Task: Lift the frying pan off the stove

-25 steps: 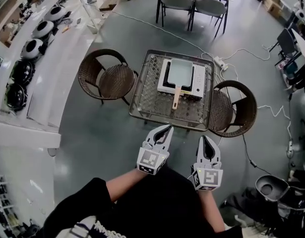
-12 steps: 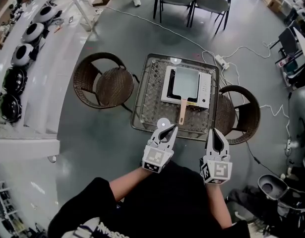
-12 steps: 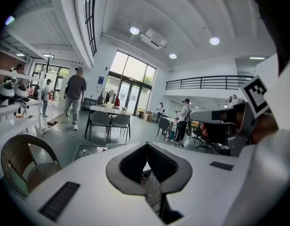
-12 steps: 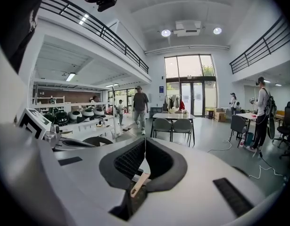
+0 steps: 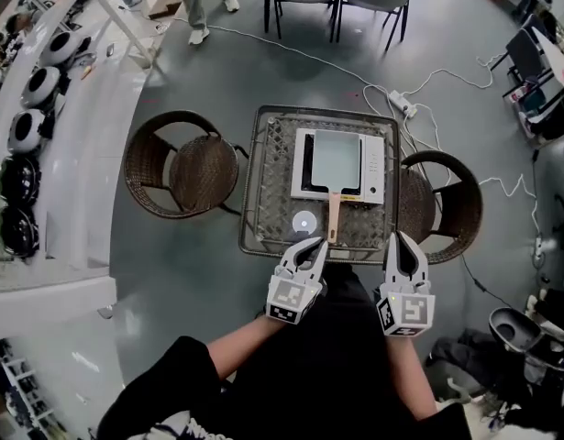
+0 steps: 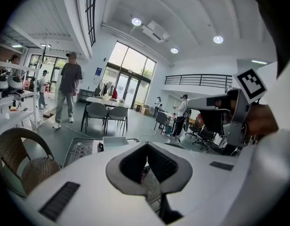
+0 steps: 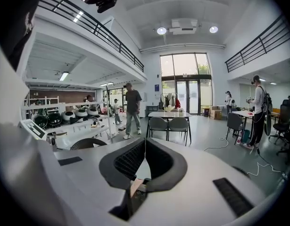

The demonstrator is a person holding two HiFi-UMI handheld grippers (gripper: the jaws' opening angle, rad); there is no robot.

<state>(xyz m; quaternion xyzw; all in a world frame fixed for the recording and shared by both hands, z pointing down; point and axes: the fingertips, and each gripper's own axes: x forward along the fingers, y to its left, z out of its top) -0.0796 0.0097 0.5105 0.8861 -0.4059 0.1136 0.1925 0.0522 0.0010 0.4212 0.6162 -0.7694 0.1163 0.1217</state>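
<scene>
Frying pan (image 5: 337,157) is seated on stove (image 5: 375,165) on table (image 5: 263,186), long axis and handle (image 5: 335,216) pointed toward the person. Left tongs (image 5: 308,244) and right tongs (image 5: 402,239) are clenched empty, held at the near table edge.

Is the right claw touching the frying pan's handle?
Apart. The head view shows table mesh between the right claw and the pan handle.

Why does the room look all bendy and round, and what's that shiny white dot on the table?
Left gripper view: the wide lens bows the ceiling and windows, and the corners go black. Right gripper view: same bending, so the balcony railing curves. Head view: the white dot is probably lamp glare on the shiny table.
</scene>
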